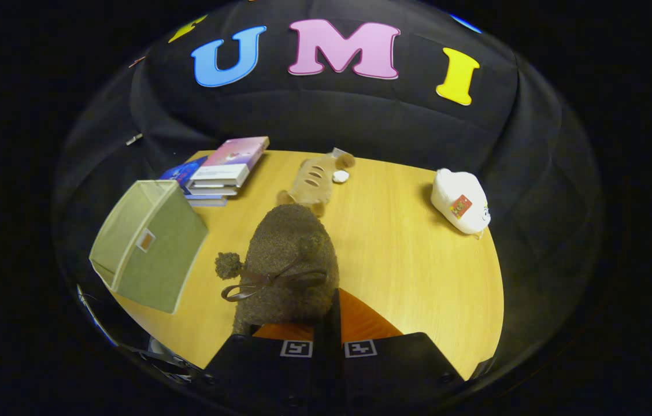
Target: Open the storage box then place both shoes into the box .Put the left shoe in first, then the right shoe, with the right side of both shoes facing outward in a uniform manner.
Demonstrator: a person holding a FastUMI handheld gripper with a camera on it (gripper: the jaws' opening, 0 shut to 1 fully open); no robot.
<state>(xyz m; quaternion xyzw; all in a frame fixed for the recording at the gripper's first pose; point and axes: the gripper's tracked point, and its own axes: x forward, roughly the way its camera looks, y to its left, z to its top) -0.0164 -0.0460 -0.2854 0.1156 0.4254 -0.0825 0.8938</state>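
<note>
**Fuzzy shoe pinched in the gripper, box sitting off to the side**

So the gripper [329, 315] has its two fingers pressed close together, and they look clamped on the back edge of a fuzzy brown slipper-style shoe with a dark ribbon bow and a little pom-pom [288, 263]. The shoe sticks out right ahead of the fingers, toe pointing away, and I honestly can't tell whether it's lifted or touching the round light wooden table [418, 271]. No idea if it's the left or the right shoe either.

The olive-green fabric storage box with a small tag on its front [149, 245] sits near the shoe, off to its left by the table's edge, tilted so its open side faces up and away.

Beyond the shoe there's a tan striped plush toy [313, 180] lying on the table. A stack of books with a pink cover on top [225, 170] is just behind the box. A white plush with a small coloured sticker [460, 201] rests well apart on the right
</note>
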